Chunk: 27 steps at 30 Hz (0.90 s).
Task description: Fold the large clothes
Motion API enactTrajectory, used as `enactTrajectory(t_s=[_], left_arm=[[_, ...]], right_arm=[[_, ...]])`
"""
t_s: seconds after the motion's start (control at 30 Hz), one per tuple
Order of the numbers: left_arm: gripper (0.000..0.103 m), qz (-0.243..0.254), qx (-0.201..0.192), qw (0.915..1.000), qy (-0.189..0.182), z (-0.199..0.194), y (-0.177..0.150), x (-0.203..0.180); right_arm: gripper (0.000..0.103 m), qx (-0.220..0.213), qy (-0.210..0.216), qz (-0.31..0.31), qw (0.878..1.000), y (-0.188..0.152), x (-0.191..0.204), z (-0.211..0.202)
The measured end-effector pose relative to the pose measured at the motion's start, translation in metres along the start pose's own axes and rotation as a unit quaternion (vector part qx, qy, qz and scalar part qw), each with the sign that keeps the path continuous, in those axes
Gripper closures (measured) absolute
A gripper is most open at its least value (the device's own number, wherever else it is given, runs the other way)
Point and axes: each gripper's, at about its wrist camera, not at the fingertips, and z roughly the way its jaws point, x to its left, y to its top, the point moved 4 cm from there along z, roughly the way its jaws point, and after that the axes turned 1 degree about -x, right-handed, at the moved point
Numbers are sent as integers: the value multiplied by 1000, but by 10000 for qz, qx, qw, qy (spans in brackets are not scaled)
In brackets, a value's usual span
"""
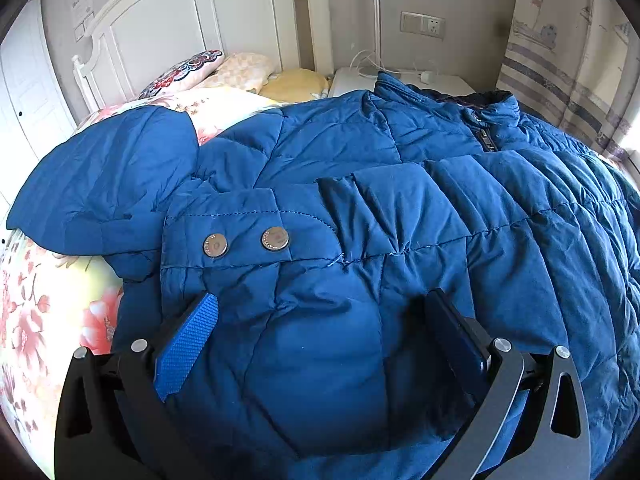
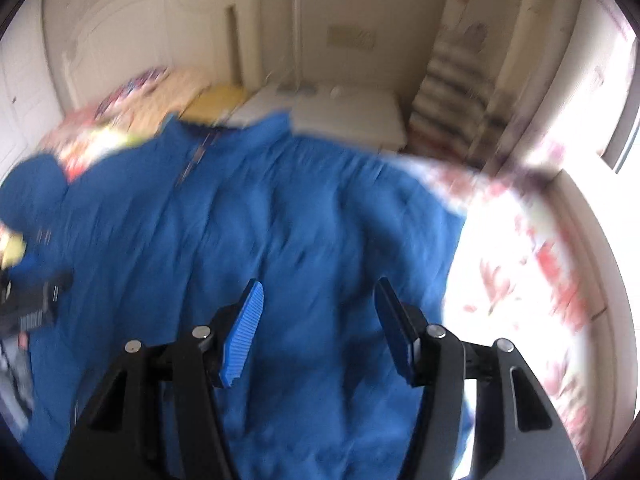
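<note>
A large blue puffer jacket [image 1: 420, 184] lies spread on a floral bedspread [image 1: 48, 312], collar and zip toward the headboard. One sleeve is folded across its front, and its cuff with two metal snaps [image 1: 246, 242] faces me. My left gripper [image 1: 322, 298] is open wide and low over that sleeve, whose padding bulges between the fingers [image 1: 188, 340]. The right wrist view is blurred. It shows my right gripper [image 2: 319, 284] open above the jacket [image 2: 280, 208] near its right side, with nothing held between the pads.
A white headboard [image 1: 192, 12] and pillows [image 1: 240, 72] lie beyond the jacket. A white nightstand [image 1: 400, 80] with a cable stands beside the bed, a striped curtain [image 1: 560, 60] to its right. Bare floral bedspread [image 2: 520, 272] shows right of the jacket.
</note>
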Motion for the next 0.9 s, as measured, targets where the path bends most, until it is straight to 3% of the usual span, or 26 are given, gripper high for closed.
enactTrajectory(t_s=[0.07, 0.17, 0.27, 0.37, 0.5, 0.6, 0.7, 0.8, 0.9], left_arm=[[4, -13, -4, 10000, -17, 0, 0, 0], [4, -14, -5, 10000, -21, 0, 0, 1], [4, -14, -5, 10000, -21, 0, 0, 1], [4, -11, 0, 10000, -12, 0, -1, 0], [4, 3, 7, 10000, 4, 0, -1, 0], [4, 5, 6, 10000, -1, 0, -1, 1], [4, 7, 6, 10000, 0, -1, -1, 1], [4, 6, 9, 10000, -1, 0, -1, 0], [4, 6, 8, 10000, 0, 0, 0, 0]], right_arm=[[46, -64, 1, 120, 9999, 19, -10, 13], [46, 283, 27, 228, 9993, 39, -20, 50], [45, 672, 23, 51, 9977, 35, -24, 85], [47, 663, 63, 384, 9970, 36, -30, 84], [46, 157, -23, 685, 9975, 53, -37, 73], [45, 577, -118, 518, 9969, 43, -42, 107], [44, 496, -11, 727, 9961, 43, -49, 107], [44, 338, -302, 819, 9956, 43, -47, 83], [38, -241, 138, 649, 9975, 32, -21, 36]])
